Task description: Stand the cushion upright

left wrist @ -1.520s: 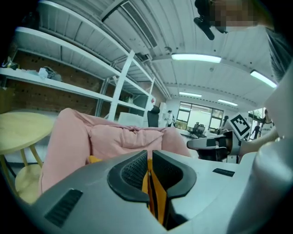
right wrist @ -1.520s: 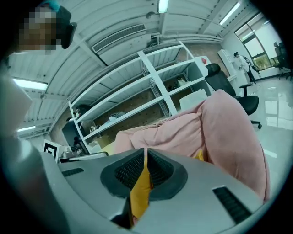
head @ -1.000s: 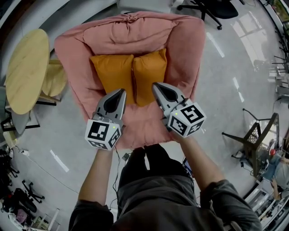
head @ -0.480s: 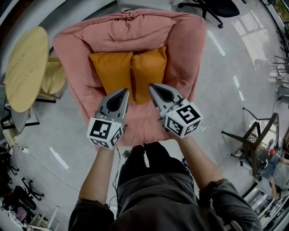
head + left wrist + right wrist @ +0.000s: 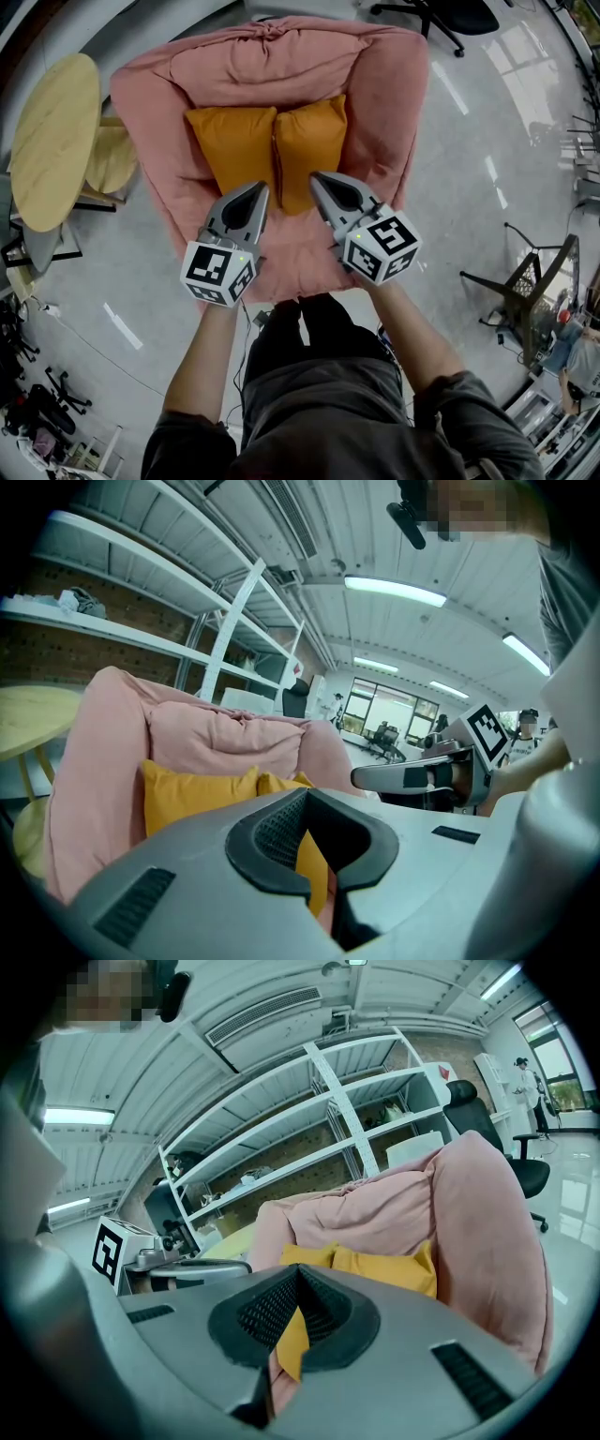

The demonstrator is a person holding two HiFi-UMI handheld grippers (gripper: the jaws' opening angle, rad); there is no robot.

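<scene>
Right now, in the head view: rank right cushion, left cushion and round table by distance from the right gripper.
1. Right orange cushion, just ahead of the right gripper.
2. Left orange cushion, beside the first, to its left.
3. Round yellow table, far left.

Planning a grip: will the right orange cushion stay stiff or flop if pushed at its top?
Probably soft and floppy: the right orange cushion looks plump, with curved edges. Likely light, and apt to tip, since it only leans on the pink beanbag chair.
</scene>
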